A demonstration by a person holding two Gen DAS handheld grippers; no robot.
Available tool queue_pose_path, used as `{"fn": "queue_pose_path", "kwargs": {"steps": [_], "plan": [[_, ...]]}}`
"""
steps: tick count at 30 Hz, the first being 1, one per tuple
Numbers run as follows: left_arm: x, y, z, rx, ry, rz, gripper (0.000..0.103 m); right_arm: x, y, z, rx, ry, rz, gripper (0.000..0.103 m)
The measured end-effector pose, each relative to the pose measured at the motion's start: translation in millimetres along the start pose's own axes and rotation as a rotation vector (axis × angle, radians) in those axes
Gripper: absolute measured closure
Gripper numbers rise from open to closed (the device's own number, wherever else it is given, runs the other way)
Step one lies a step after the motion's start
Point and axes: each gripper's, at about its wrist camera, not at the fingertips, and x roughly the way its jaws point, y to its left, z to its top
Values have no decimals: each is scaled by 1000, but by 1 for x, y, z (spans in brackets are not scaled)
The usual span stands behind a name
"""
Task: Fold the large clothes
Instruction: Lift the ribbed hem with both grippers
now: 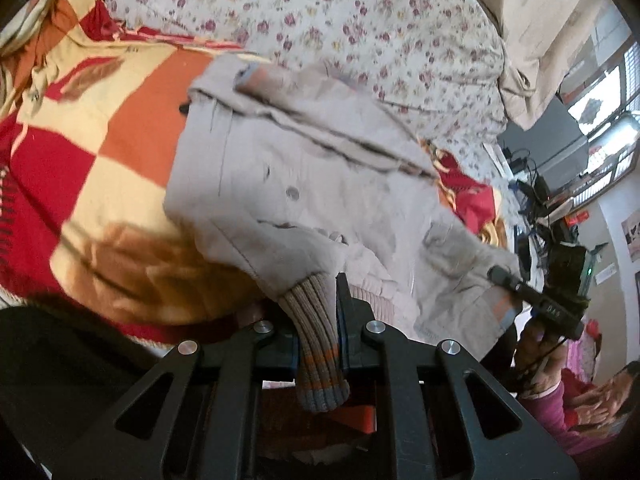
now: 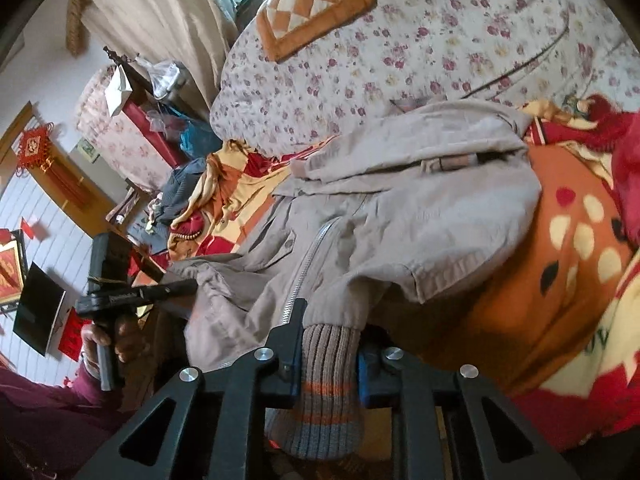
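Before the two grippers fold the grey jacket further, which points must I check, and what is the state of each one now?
1. Left gripper shut on the ribbed hem of the jacket: ok.
2. Right gripper shut on the ribbed hem at the other corner: ok.
3. Jacket body flat on the blanket: not ok, it is creased and bunched.
4. Zipper closed along its full length: cannot tell.
5. Sleeves tucked in: cannot tell.

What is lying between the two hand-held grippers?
The beige jacket's ribbed hem. The right hand-held gripper clamps one end, the left hand-held gripper the other; both wrist views show it.
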Motion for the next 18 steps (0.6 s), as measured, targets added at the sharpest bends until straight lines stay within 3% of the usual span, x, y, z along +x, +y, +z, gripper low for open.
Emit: {"fn": "queue_pose_path", "kwargs": {"steps": [3, 5, 9, 18], "plan": [[-3, -4, 11, 16, -6, -27, 91, -1, 0, 9, -8, -15, 3, 86], [-2, -7, 17, 31, 30, -70, 91, -6, 0, 19, 1, -53, 11, 86], [-2, -1, 21, -8, 37, -51, 90, -23, -7, 35, 20, -116, 49, 86], [-14, -9, 0, -23, 59, -36, 90, -31, 3, 39, 3, -152, 84, 86]]}}
